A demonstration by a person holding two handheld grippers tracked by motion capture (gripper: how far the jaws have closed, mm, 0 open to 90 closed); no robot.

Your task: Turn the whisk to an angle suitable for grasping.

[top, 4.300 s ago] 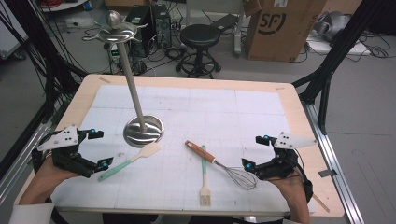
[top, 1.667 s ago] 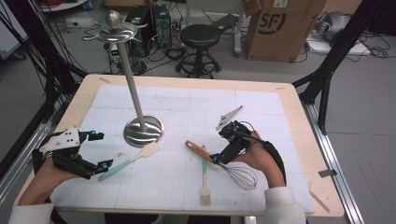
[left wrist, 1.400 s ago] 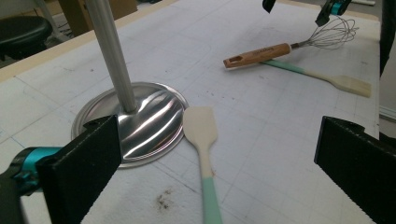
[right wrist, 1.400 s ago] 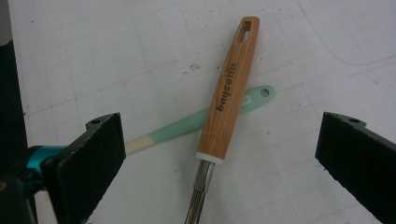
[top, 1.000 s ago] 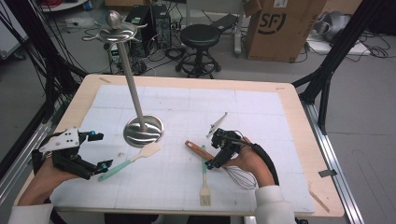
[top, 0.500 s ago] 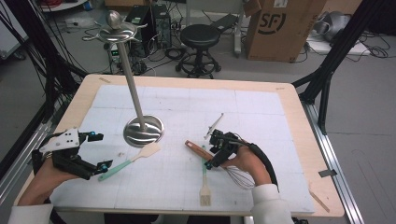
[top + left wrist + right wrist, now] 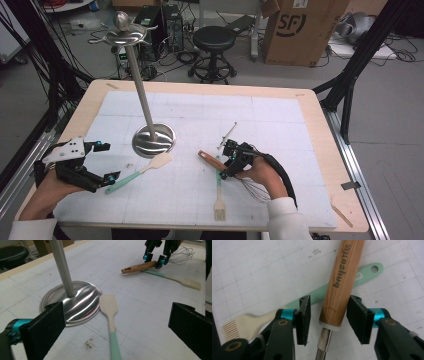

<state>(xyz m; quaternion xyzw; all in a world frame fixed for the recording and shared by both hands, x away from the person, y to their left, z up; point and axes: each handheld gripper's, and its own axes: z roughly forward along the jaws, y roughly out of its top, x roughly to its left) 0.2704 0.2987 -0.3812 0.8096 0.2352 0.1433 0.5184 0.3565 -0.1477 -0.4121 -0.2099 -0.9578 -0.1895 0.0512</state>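
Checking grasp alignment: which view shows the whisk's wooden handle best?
The right gripper view: the wooden handle runs large between the open right gripper, gaps visible on both sides. The left gripper view shows it small and far off; the high view shows a short stretch.

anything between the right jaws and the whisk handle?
Nothing: right gripper view shows bare gaps either side of the whisk handle, with the right gripper astride it.
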